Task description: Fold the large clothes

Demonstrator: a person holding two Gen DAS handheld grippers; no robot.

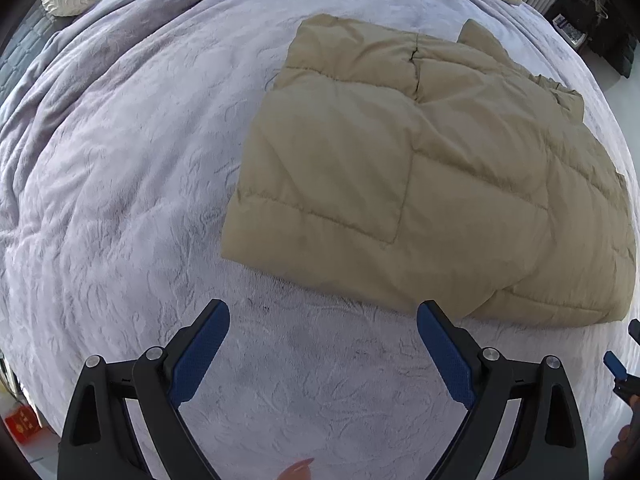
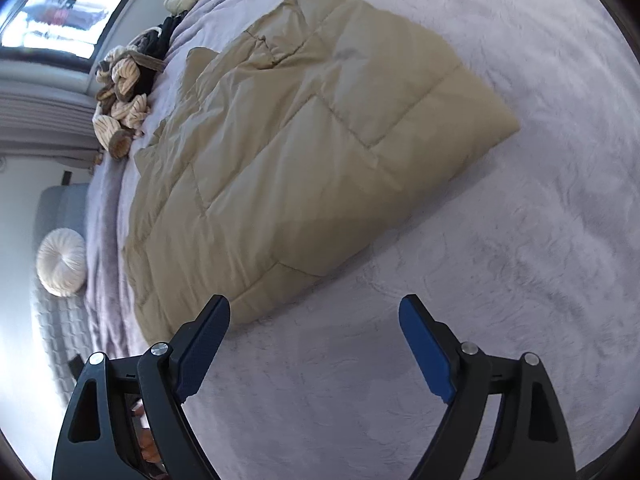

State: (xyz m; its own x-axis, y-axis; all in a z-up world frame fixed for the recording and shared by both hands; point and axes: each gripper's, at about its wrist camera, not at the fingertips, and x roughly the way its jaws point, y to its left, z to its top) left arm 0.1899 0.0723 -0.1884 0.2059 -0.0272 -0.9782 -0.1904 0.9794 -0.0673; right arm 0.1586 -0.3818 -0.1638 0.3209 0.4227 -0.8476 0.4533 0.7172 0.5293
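Left wrist view: left tool is spread wide, nothing gripped, above the bed. Right tool likewise empty. Folded tan jacket is laid flat, untouched.

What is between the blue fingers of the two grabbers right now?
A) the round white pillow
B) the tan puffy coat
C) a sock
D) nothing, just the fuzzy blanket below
D: both the left gripper and the right gripper stand wide open over the bare blanket, while the folded coat lies apart just beyond their fingertips.
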